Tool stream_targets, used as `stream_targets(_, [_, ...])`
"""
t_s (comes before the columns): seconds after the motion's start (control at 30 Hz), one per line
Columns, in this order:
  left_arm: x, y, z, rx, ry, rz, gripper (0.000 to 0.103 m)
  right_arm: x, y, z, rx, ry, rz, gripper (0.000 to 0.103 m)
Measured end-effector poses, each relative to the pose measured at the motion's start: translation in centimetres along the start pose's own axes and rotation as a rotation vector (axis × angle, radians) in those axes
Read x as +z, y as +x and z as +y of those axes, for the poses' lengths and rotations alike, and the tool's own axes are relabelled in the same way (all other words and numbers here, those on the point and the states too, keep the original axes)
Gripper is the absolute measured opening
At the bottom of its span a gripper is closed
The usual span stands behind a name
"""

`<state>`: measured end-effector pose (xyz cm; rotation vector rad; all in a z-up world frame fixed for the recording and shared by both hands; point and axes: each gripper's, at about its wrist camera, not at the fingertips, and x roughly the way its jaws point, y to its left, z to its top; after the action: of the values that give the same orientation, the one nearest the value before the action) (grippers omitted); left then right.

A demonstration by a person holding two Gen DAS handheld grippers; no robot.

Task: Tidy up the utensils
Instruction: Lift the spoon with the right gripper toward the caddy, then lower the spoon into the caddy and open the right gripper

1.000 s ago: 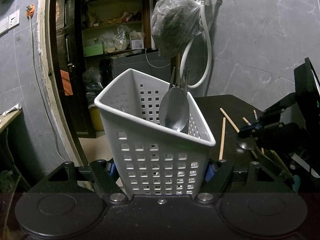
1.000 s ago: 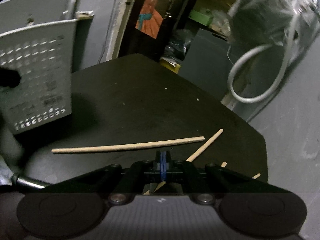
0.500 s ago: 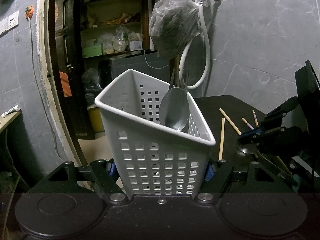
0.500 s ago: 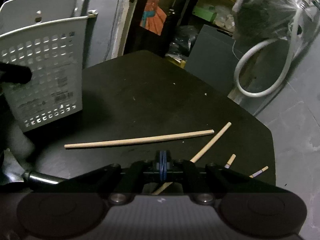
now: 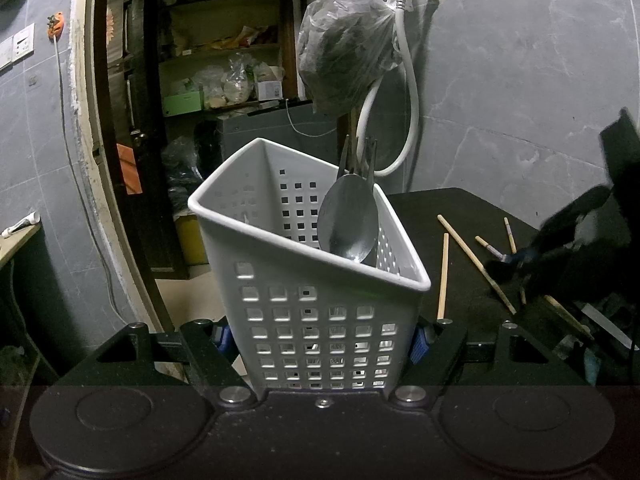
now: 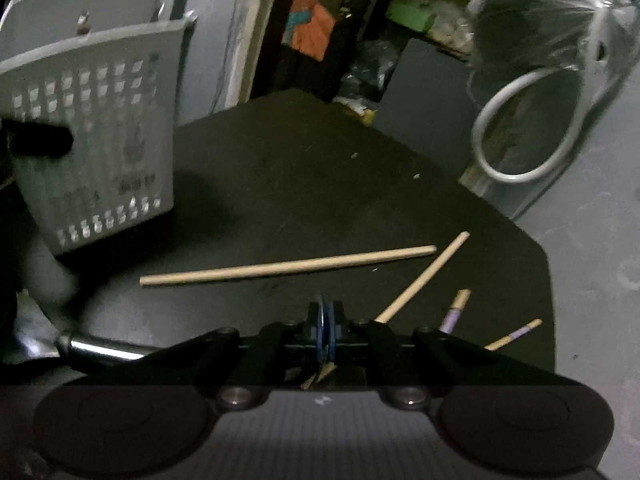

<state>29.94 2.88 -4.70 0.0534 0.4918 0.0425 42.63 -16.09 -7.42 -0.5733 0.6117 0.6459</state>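
Left wrist view: at the far left a doorway opens onto cluttered shelves [image 5: 224, 60]. In the centre, the left gripper [image 5: 320, 340] is clamped on a white perforated utensil basket [image 5: 312, 320], its blue pads pressing the basket's two side walls low down. The basket stands tilted, and inside it, toward its right corner, a metal spoon [image 5: 348, 224] rests bowl up with fork tines rising just behind it. Above the basket a dark bundle in a plastic bag [image 5: 344, 48] hangs beside a white hose [image 5: 408, 92] on the grey tiled wall. To the right, on the black table [image 5: 440, 208], several wooden chopsticks [image 5: 442, 276] lie scattered, and at the right edge of the frame the right gripper [image 5: 516, 258] appears as a dark, blurred shape over them.

Right wrist view: the same basket stands in the upper left of the frame, with a dark finger of the other gripper across its wall. In the lower centre the right gripper's blue pads are clenched together on a thin chopstick whose end shows just below them. A long chopstick [image 6: 288, 266] lies flat across the table ahead, apart from the pads, and three shorter-looking sticks angle away to its right, two with purple bands.
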Motion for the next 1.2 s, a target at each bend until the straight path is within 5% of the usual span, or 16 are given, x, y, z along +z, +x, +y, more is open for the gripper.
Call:
stream_targets(0.2, [-0.1,0.3,0.5,-0.017,0.000,-0.003,0.077,0.9,-5.3,-2.3,-0.054,0.168,-0.101,0.004])
stream_targets(0.43, [-0.4,0.4,0.9,-0.042,0.004,-0.016,0.077,1.9,-13.2,-4.7,-0.120,0.412,-0.316,0.004])
stream_targets(0.7, [-0.8,0.1,1.6,-0.095,0.022,-0.030,0.076,5.1,-19.4,-3.3,-0.122,0.506,-0.563,0.004])
stream_targets(0.93, [-1.0,-0.4,1.9,-0.118,0.039,-0.032,0.076,8.5,-19.2,2.4,-0.083,0.379,-0.772,0.004])
stream_targets(1.2, [-1.2,-0.8,2.5,-0.133,0.047,-0.038,0.076,10.1,-15.1,8.1,-0.016,0.346,-0.808,0.004])
